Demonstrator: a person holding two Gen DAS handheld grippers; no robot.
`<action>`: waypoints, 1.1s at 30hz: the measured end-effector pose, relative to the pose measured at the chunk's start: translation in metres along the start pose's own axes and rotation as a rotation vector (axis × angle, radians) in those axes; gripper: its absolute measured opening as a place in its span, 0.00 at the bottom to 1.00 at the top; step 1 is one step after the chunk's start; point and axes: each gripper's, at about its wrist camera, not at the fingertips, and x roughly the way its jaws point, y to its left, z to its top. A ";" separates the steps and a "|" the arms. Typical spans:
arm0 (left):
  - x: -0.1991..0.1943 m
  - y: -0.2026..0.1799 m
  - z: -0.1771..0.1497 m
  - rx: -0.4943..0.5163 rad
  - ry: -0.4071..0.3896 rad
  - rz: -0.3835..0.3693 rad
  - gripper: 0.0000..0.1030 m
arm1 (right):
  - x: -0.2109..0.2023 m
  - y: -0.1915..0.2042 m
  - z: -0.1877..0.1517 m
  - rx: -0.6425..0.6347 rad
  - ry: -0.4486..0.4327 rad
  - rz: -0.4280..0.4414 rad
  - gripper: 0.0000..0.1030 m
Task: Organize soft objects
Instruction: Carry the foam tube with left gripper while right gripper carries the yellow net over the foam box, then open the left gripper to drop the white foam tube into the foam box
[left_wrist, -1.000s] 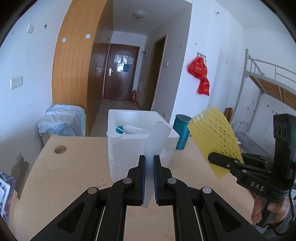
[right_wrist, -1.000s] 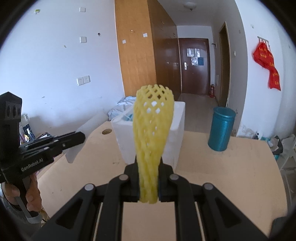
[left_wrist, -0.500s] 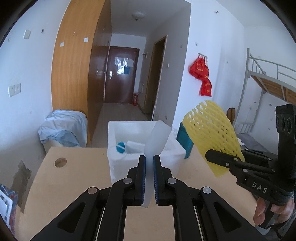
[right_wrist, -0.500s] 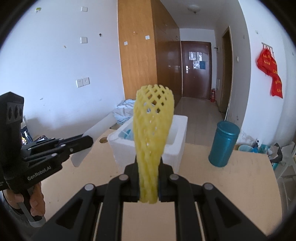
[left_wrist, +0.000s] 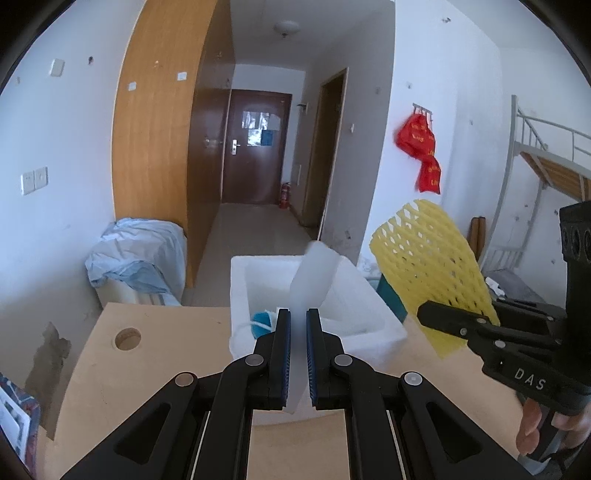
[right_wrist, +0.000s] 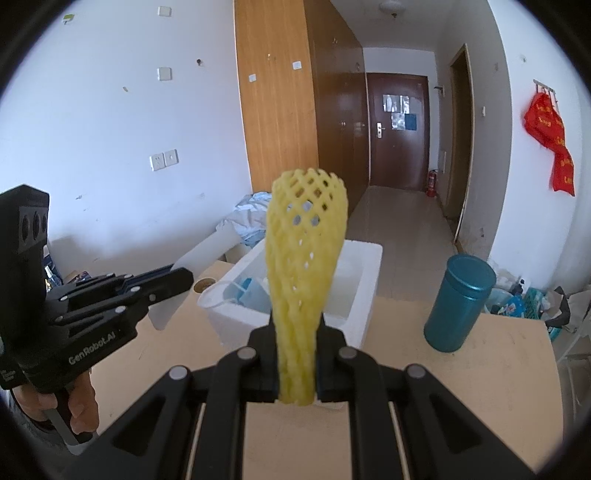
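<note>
Foam net sleeve (right_wrist: 306, 266), yellow mesh, is sitting clamped in the right gripper (right_wrist: 297, 354), jaws closed narrow on its lower end; the rest is standing up free above the fingers, flaring at the top. It is also showing in the left wrist view (left_wrist: 424, 266), hanging in the air to the right of the white foam box (left_wrist: 364, 295). Left gripper (left_wrist: 297, 354) is pinching a white foam sheet (left_wrist: 314, 273) the same way, jaws narrow on the bottom edge, sheet rising upright in front of the box.

Handling judgement: both pieces look very light and soft. The net is looking springy and compressible, so the pads are squashing it flat at the grip, and it is probably catching on rough edges rather than slipping. The sheet is holding its shape upright but looks easy to crease or tear. A low pinch near one end is working for both; light clamp force should be enough.

Box is sitting on the wooden table (right_wrist: 461, 387) ahead of both grippers and already holding some blue and white items (right_wrist: 247, 293). Teal canister (right_wrist: 460, 302) is standing well to the right, clear of the path. Likely step: carrying both pieces over the box opening.
</note>
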 end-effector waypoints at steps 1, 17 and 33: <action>0.002 0.001 0.001 0.004 -0.002 0.004 0.08 | 0.003 -0.001 0.001 0.003 0.003 0.004 0.16; 0.051 0.012 0.021 0.001 0.036 0.006 0.09 | 0.036 -0.014 0.013 0.030 0.026 0.027 0.16; 0.096 0.011 0.021 0.009 0.073 -0.014 0.16 | 0.047 -0.019 0.015 0.055 0.051 0.011 0.16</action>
